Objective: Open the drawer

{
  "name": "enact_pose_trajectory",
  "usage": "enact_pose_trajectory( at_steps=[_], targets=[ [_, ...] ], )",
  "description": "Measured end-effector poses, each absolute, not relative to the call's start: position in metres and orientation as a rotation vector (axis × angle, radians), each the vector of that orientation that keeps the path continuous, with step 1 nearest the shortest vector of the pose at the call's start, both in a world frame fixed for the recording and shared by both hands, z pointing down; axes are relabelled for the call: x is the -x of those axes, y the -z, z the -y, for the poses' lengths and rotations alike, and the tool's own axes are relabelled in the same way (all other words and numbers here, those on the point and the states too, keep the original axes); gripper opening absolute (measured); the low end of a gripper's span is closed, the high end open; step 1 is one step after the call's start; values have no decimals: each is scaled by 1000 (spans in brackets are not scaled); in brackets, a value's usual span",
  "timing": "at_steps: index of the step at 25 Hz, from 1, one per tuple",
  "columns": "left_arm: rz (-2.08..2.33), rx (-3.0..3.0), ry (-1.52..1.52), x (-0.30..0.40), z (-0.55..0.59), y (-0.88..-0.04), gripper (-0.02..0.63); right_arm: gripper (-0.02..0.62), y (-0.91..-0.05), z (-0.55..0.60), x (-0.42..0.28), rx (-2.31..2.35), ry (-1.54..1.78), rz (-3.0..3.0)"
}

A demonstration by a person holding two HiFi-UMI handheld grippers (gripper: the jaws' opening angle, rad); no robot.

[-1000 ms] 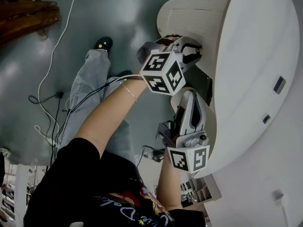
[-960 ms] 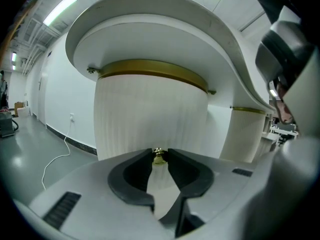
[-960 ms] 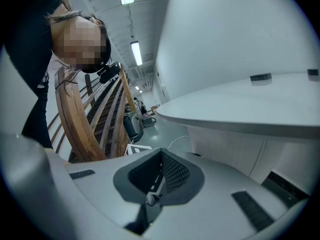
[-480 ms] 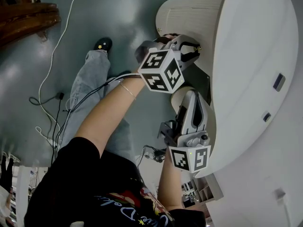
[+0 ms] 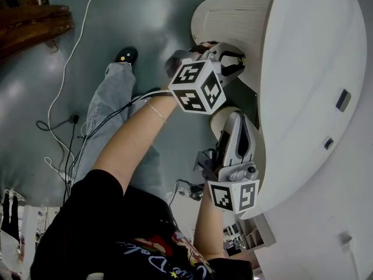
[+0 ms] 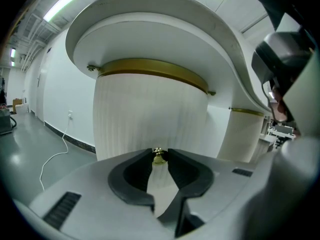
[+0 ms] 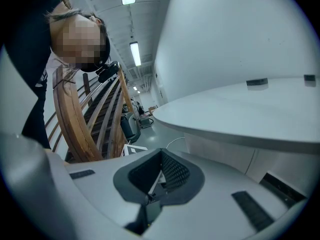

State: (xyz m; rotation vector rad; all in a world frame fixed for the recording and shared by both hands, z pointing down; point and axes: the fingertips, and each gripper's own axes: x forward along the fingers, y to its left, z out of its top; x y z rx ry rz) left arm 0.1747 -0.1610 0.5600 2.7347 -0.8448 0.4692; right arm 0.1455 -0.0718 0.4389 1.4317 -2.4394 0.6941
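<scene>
The drawer is the ribbed white curved front (image 6: 150,119) under the round white table top (image 5: 315,86), with a small brass knob (image 6: 159,159). My left gripper (image 6: 159,153) reaches up to that front, and its two dark jaw tips sit closed on either side of the knob. In the head view the left gripper (image 5: 240,60) meets the drawer front (image 5: 227,16) just below the table edge. My right gripper (image 7: 161,153) hangs shut and empty under the table rim, beside the left one (image 5: 234,116).
A brass band (image 6: 150,66) runs round the drawer's top. A second white column (image 6: 245,134) stands to the right. Cables (image 5: 64,69) trail over the grey floor by the person's leg and shoe (image 5: 125,54). A wooden stair rail (image 7: 80,119) rises behind.
</scene>
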Motion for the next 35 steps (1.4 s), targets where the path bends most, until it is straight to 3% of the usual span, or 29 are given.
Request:
enact_pose_trajectory(
  at_steps=[35],
  targets=[
    [826, -2719, -469, -139, 121, -557, 95, -5, -437, 72, -131, -1409, -705, 2453]
  ],
)
